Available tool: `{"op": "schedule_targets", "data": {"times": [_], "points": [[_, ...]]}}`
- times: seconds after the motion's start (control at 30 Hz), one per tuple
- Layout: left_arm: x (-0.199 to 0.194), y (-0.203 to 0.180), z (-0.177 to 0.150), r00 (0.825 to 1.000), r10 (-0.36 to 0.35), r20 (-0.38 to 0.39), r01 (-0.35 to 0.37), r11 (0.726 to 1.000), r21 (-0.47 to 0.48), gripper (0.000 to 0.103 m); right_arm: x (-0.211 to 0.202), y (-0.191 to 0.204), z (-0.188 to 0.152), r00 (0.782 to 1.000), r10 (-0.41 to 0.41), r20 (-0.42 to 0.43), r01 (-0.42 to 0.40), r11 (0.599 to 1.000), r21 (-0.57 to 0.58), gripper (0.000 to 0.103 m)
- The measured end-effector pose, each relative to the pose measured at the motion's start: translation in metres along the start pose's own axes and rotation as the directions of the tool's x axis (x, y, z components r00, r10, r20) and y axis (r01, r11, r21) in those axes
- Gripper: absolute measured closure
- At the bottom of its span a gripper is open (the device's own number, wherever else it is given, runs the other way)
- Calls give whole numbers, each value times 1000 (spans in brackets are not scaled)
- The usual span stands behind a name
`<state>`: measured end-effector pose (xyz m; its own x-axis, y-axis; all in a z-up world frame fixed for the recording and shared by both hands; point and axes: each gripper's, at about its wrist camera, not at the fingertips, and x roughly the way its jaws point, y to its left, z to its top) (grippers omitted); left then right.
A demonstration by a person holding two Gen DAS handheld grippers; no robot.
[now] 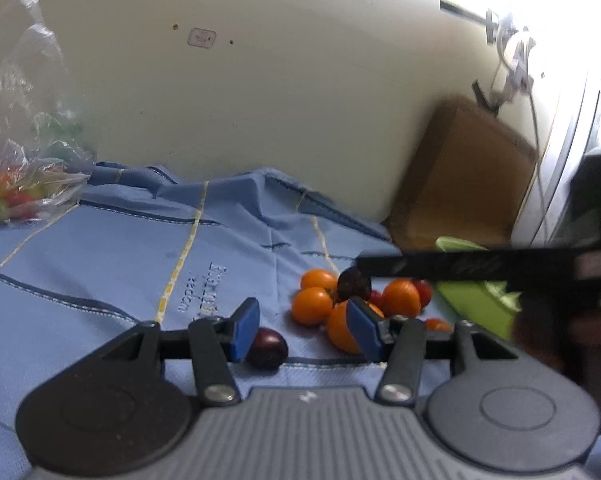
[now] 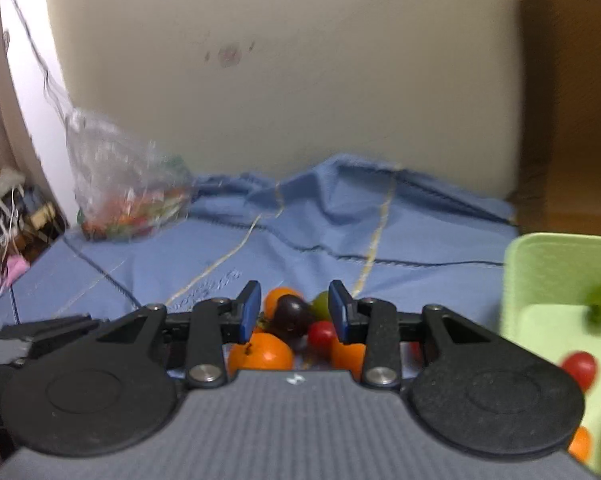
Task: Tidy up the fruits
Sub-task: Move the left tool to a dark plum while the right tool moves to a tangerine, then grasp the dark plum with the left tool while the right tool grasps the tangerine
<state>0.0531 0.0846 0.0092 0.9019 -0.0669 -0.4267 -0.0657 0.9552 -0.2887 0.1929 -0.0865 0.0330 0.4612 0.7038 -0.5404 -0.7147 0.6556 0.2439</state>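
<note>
A pile of small fruits lies on the blue cloth [image 1: 120, 264]: several orange ones [image 1: 311, 306], a dark purple one [image 1: 354, 284] and a red one [image 1: 422, 292]. Apart from it lies another dark purple fruit [image 1: 266, 348], just beside the left finger of my left gripper [image 1: 304, 320], which is open and holds nothing. My right gripper [image 2: 295, 312] hangs open over the pile. A dark purple fruit [image 2: 292, 314] shows in its gap, untouched, with an orange fruit [image 2: 260, 354], a red one [image 2: 320, 334] and a green one [image 2: 322, 306] around it. The green tray [image 2: 560, 264] holds a red fruit [image 2: 579, 370] and a green one [image 2: 600, 306].
A clear plastic bag [image 1: 20, 184] with more fruits lies at the far left of the cloth, by the wall. A brown cardboard box [image 1: 460, 172] stands at the back right behind the green tray [image 1: 476, 304]. The right gripper's black finger [image 1: 460, 266] crosses the left wrist view above the pile.
</note>
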Motion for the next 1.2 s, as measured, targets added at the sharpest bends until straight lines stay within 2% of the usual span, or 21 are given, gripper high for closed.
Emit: {"op": "schedule_targets", "data": {"times": [0.07, 0.1, 0.13, 0.17, 0.3, 0.37, 0.5, 0.6, 0.67, 0.73, 0.83, 0.97, 1.07, 1.2], "points": [[-2, 7, 0, 1000, -16, 4, 16, 999, -35, 54, 16, 2, -2, 998, -25, -56, 24, 1000, -17, 63], [-3, 11, 0, 1000, -23, 7, 24, 998, -56, 53, 17, 2, -4, 998, -23, -52, 22, 1000, -20, 66], [-4, 13, 1, 1000, -29, 9, 30, 997, -72, 52, 15, 2, -4, 999, -15, -51, 14, 1000, -20, 74], [-5, 16, 1, 999, -37, 11, 37, 996, -86, 51, 11, 3, -4, 999, -2, -45, 1, 1000, -8, 74], [-7, 17, 1, 997, -70, 14, 71, 993, -93, 51, -28, 4, -11, 997, -32, 68, 33, 999, -17, 74], [-8, 13, 0, 995, -99, 12, 100, 992, -74, 50, -47, 2, -19, 996, -26, 88, 27, 999, -18, 74], [-6, 1, -3, 980, -197, -28, 195, 979, -50, 49, -68, 4, -52, 1000, 26, 18, -25, 999, -31, 74], [-4, -8, -6, 976, -212, -53, 210, 977, -38, 49, -67, 14, -72, 997, 71, -43, -73, 995, -64, 73], [-4, -10, -7, 973, -222, -63, 219, 975, -47, 49, -66, 19, -77, 998, 62, -32, -65, 993, -95, 72], [-7, -13, -10, 973, -220, -66, 218, 975, -48, 48, -70, 15, -70, 996, 85, -35, -87, 993, -74, 72], [-13, -18, -12, 973, -223, -61, 221, 974, -37, 47, -87, -6, -51, 995, 91, 35, -91, 996, -7, 72], [-11, -43, -15, 970, -229, -80, 235, 970, 64, 44, -96, -29, -19, 995, -32, 96, 30, 999, 18, 72], [-7, -61, -22, 968, -226, -113, 240, 961, 135, 42, -74, -37, 4, 994, -106, 42, 107, 994, -33, 71], [-6, -75, -30, 971, -199, -133, 225, 949, 222, 42, -35, -28, 8, 993, -71, -90, 60, 992, -111, 71]]}}
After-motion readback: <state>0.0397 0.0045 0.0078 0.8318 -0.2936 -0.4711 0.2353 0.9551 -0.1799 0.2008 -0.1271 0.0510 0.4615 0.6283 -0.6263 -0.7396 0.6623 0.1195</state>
